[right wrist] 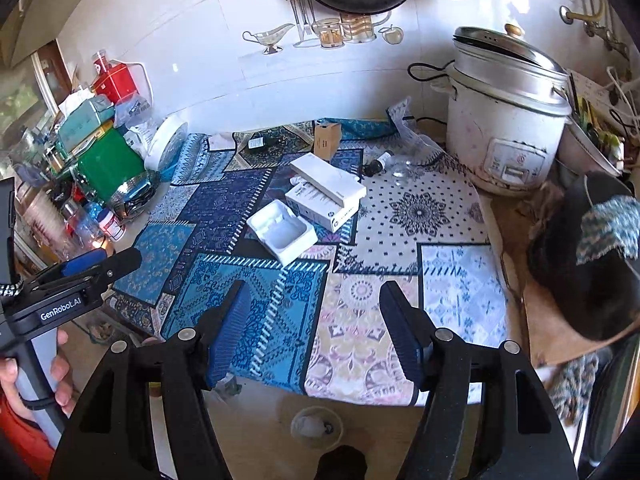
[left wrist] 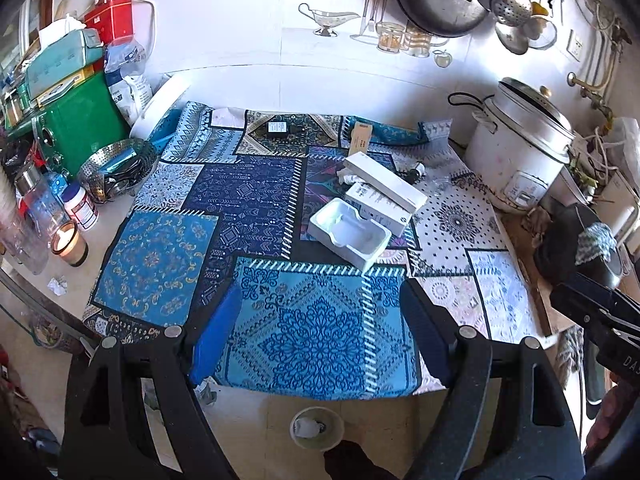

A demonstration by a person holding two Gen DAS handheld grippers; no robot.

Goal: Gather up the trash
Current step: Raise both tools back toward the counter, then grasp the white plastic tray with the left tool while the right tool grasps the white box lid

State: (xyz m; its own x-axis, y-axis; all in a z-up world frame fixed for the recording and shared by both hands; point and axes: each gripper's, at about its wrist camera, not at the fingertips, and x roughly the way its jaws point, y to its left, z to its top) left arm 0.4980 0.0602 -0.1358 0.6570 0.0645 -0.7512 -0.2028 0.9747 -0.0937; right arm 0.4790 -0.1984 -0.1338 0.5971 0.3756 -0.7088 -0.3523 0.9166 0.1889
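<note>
Both jaw pairs spread, nothing between: left gripper (left wrist: pixel 320 332), right gripper (right wrist: pixel 316 328); small bin (left wrist: pixel 317 428) on floor at six o'clock below cloth edge; white tray (left wrist: pixel 350 236) and white boxes (left wrist: pixel 384 188) at twelve o'clock, mid-cloth (left wrist: pixel 160 260); lit candle (left wrist: pixel 68 242) at nine o'clock. Risk: stacked boxes sliding apart under a narrow pinch; candle or jars struck during a leftward sweep.

A patchwork cloth (left wrist: pixel 168 272) is covering the counter (left wrist: pixel 72 276), carrying white boxes (left wrist: pixel 384 184), a white tray (left wrist: pixel 350 236) and a rice cooker (left wrist: pixel 520 148).
</note>
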